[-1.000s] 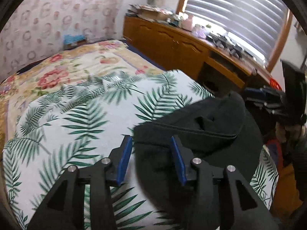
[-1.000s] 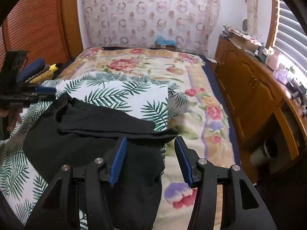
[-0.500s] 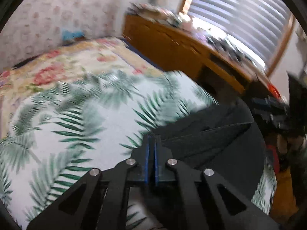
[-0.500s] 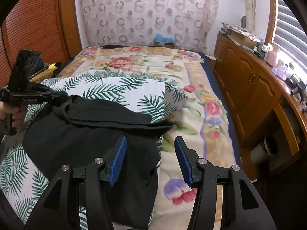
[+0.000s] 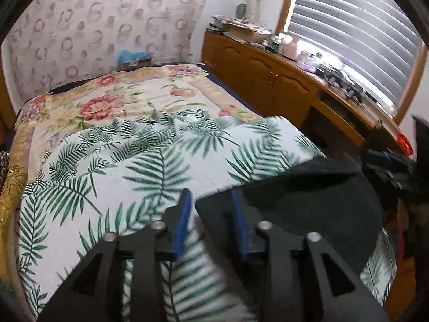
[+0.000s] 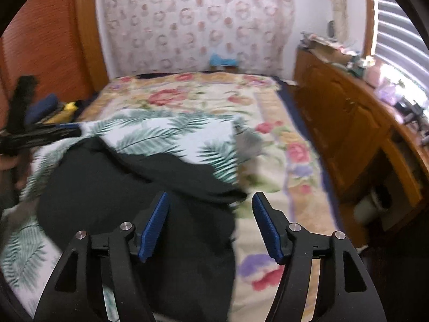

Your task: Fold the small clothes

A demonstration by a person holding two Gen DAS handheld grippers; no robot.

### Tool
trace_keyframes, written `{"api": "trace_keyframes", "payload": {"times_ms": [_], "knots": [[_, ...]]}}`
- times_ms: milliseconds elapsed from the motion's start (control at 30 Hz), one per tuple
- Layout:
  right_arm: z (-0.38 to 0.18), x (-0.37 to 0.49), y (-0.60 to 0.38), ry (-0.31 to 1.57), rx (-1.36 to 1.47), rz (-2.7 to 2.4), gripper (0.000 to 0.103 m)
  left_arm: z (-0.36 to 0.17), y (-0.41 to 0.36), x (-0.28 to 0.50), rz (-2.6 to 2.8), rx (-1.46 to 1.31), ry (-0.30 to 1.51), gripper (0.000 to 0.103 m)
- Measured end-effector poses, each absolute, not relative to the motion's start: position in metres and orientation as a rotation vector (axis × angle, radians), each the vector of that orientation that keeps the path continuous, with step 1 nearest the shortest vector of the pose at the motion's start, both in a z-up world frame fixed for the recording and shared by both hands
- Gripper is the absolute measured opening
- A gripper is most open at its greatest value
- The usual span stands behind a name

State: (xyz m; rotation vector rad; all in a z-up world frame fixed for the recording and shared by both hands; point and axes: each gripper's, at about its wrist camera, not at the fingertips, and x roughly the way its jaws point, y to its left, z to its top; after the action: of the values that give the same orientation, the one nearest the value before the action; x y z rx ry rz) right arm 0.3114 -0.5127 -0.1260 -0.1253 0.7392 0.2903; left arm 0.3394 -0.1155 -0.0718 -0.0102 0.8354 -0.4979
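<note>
A black garment (image 5: pixel 308 204) lies on the palm-leaf sheet (image 5: pixel 150 155) on the bed, with a folded band along its upper edge. My left gripper (image 5: pixel 211 201) is open at the garment's left corner; the cloth edge lies over its right finger. In the right wrist view the garment (image 6: pixel 112 193) spreads across the lower left. My right gripper (image 6: pixel 210 204) is open over the garment's right edge, holding nothing. The left gripper (image 6: pixel 67 132) shows there at the far left, at the garment's far corner.
A floral bedspread (image 6: pixel 209 96) covers the bed beyond the leaf sheet. A wooden cabinet (image 5: pixel 268 75) with clutter on top runs along the right side under a blinded window. Dark and yellow items (image 6: pixel 61 110) lie by the wooden headboard at the left.
My left gripper closed on the garment's corner half a second ago and has now opened again, with the cloth edge still by its right finger. The right gripper stayed open over the garment.
</note>
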Motion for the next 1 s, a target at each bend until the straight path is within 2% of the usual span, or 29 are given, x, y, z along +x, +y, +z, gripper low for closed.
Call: {"api": "trace_keyframes", "payload": {"times_ms": [133, 200, 233, 267, 300, 333, 367, 433, 533, 633, 667, 700, 733, 767, 833, 867, 1000], "knots": [[-0.136, 0.331, -0.517, 0.811, -0.165, 0.317, 0.066, -0.074, -0.118, 0.315, -0.547, 0.030, 0.856, 0.045], [-0.142, 0.337, -0.517, 0.825, -0.179, 0.324, 0.066, -0.077, -0.118, 0.307, -0.563, 0.028, 0.870, 0.053], [-0.145, 0.341, -0.517, 0.837, -0.183, 0.343, 0.062, -0.080, -0.117, 0.304, -0.569, 0.020, 0.883, 0.054], [-0.146, 0.342, -0.519, 0.836, -0.187, 0.350, 0.052, -0.082, -0.118, 0.301, -0.575, 0.012, 0.895, 0.055], [-0.145, 0.345, -0.517, 0.824, -0.188, 0.371, 0.047, -0.085, -0.119, 0.300, -0.581, 0.008, 0.906, 0.055], [-0.144, 0.348, -0.517, 0.816, -0.186, 0.397, 0.033, -0.088, -0.120, 0.298, -0.588, 0.004, 0.918, 0.055], [-0.143, 0.350, -0.516, 0.810, -0.188, 0.414, 0.014, -0.090, -0.121, 0.296, -0.589, 0.004, 0.925, 0.055], [-0.138, 0.354, -0.513, 0.786, -0.192, 0.450, 0.006, -0.092, -0.122, 0.294, -0.588, 0.007, 0.932, 0.055], [-0.130, 0.363, -0.516, 0.757, -0.155, 0.442, 0.006, -0.095, -0.124, 0.291, -0.594, -0.007, 0.945, 0.055], [-0.122, 0.380, -0.532, 0.755, -0.053, 0.291, 0.006, -0.097, -0.124, 0.289, -0.594, -0.010, 0.950, 0.055], [-0.120, 0.385, -0.538, 0.756, -0.040, 0.214, 0.010, -0.098, -0.125, 0.288, -0.592, -0.010, 0.951, 0.055], [-0.118, 0.385, -0.543, 0.749, -0.031, 0.195, 0.017, -0.099, -0.125, 0.288, -0.592, -0.016, 0.955, 0.055], [-0.116, 0.385, -0.544, 0.749, -0.026, 0.196, 0.033, -0.099, -0.124, 0.288, -0.593, -0.021, 0.959, 0.055], [-0.114, 0.383, -0.545, 0.753, -0.024, 0.202, 0.042, -0.101, -0.124, 0.288, -0.590, -0.026, 0.965, 0.055], [-0.112, 0.371, -0.542, 0.757, -0.032, 0.236, 0.048, -0.104, -0.124, 0.290, -0.589, -0.038, 0.973, 0.055], [-0.112, 0.367, -0.540, 0.761, -0.036, 0.247, 0.058, -0.105, -0.125, 0.290, -0.588, -0.046, 0.980, 0.055], [-0.118, 0.336, -0.523, 0.792, -0.050, 0.340, 0.066, -0.105, -0.126, 0.291, -0.590, -0.055, 0.973, 0.056]]}}
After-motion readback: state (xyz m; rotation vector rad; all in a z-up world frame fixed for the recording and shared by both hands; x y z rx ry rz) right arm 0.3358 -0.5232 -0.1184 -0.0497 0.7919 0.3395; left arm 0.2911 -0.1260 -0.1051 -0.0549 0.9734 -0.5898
